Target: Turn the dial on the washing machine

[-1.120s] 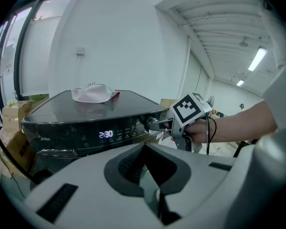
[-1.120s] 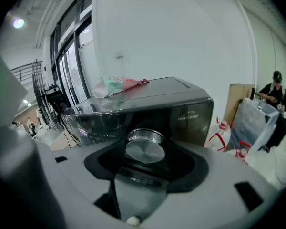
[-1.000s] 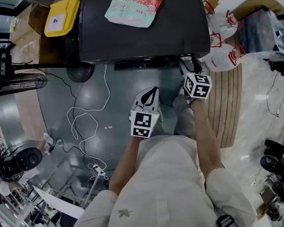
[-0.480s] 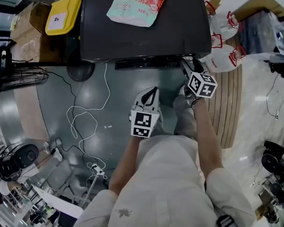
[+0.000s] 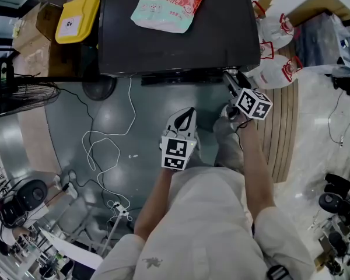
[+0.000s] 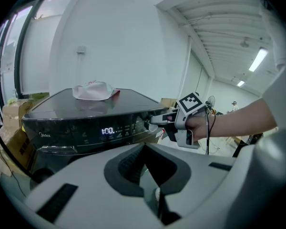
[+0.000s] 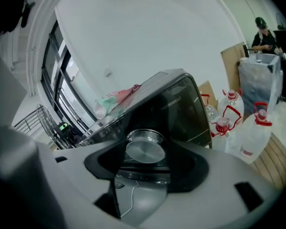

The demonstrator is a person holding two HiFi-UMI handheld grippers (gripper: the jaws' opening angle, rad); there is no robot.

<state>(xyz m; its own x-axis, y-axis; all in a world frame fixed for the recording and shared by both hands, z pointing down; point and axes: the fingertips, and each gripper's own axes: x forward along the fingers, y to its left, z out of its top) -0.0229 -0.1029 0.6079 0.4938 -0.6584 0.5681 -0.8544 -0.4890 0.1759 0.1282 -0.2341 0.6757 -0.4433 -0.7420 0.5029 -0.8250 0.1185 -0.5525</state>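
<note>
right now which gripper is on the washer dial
The right gripper: its jaws clasp the silver dial; the left gripper hangs back, shut and empty.

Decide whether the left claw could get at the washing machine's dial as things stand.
Probably not yet. The right claw is closed around the dial, leaving no room for a second grip. The left claw hangs shut, short of the control panel.
</note>
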